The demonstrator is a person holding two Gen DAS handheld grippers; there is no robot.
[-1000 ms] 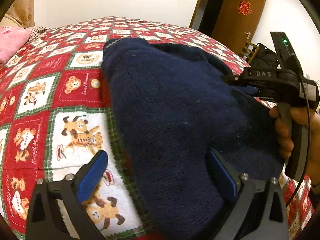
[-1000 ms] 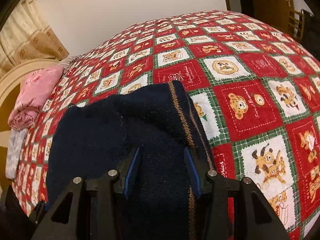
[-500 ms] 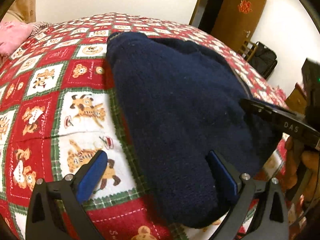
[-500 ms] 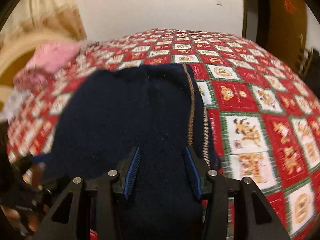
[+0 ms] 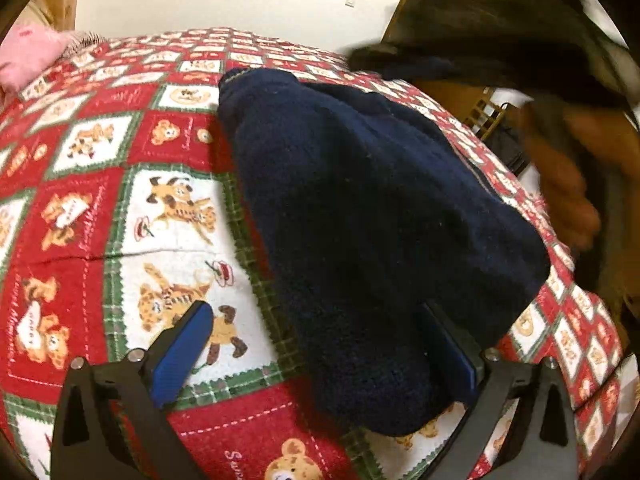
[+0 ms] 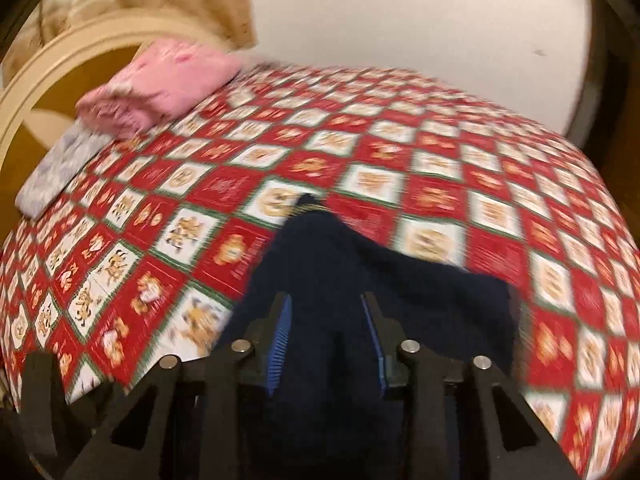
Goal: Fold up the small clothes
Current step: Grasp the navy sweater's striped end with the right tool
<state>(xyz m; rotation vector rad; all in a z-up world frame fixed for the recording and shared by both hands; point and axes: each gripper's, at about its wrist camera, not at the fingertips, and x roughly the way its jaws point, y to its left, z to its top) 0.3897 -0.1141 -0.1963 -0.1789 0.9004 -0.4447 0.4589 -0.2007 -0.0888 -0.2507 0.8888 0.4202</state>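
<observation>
A dark navy knitted garment (image 5: 360,216) lies folded on the red, white and green bear-print bedspread (image 5: 100,184). My left gripper (image 5: 316,354) is open, its jaws wide apart just above the garment's near end; the right pad (image 5: 448,356) rests against the knit. My right gripper (image 6: 326,332) is shut on a fold of the same navy garment (image 6: 360,272) and holds it over the bed. The right hand and its gripper appear as a blur at the upper right of the left wrist view (image 5: 560,128).
A folded pink garment (image 6: 160,84) and a grey patterned one (image 6: 60,168) lie at the far left of the bed by a cream headboard (image 6: 48,68). A brown door (image 5: 432,12) and a wooden chair (image 5: 488,116) stand past the bed.
My right gripper has lifted and swung with the garment's edge still in it, its view turning towards the headboard. My left gripper has stayed open over the garment's near end.
</observation>
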